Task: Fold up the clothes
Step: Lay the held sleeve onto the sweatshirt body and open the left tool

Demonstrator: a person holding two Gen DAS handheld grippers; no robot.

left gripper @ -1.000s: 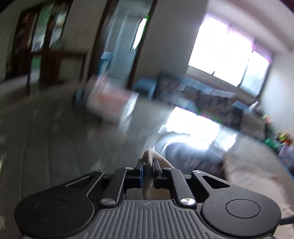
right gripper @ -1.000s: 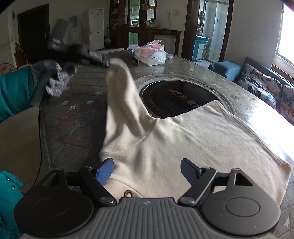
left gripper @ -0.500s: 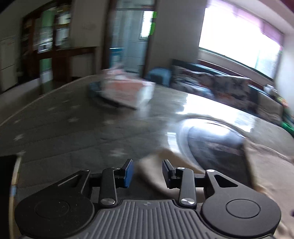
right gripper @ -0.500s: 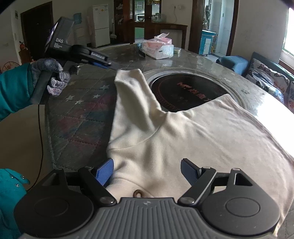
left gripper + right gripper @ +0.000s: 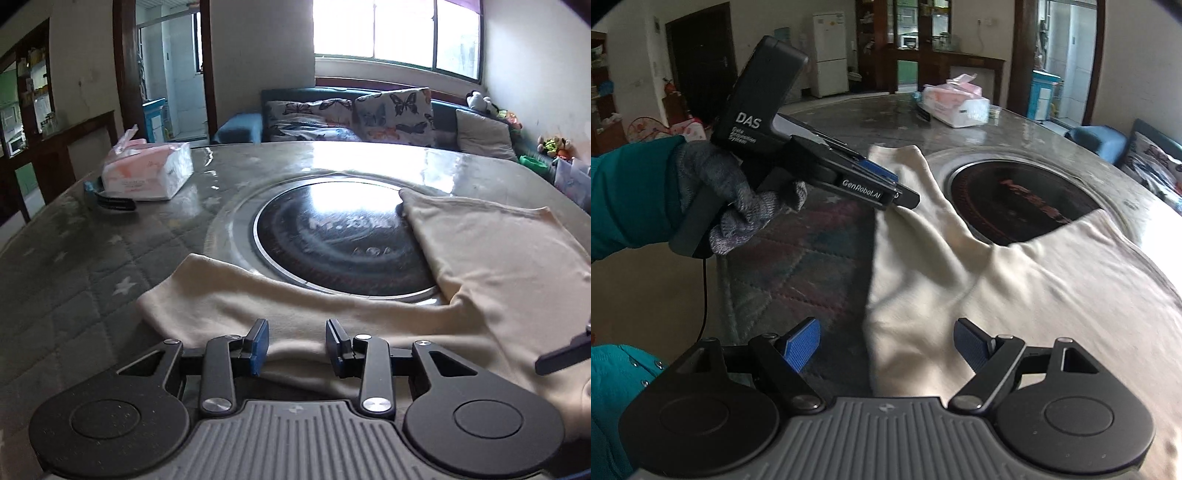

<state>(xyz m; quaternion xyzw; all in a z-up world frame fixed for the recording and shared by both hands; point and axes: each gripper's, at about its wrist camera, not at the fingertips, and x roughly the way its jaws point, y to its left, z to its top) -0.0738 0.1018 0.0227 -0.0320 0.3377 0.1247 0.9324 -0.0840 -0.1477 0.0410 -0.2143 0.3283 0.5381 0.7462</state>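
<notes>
I'm hovering the left gripper (image 5: 296,345) over the shirt (image 5: 491,254) sleeve, jaws spread and gripping nothing. I'm holding the right gripper (image 5: 886,347) spread wide above the shirt's shoulder edge on the table (image 5: 92,251).

I count 1 cream garment (image 5: 1015,280) ahead of my right gripper (image 5: 886,341). 2 grippers total, incl. left gripper (image 5: 295,341). 1 tissue pack (image 5: 147,173) fwd-left of it. 1 round black hob inset (image 5: 343,243) directly ahead. 1 gloved hand (image 5: 738,199).
</notes>
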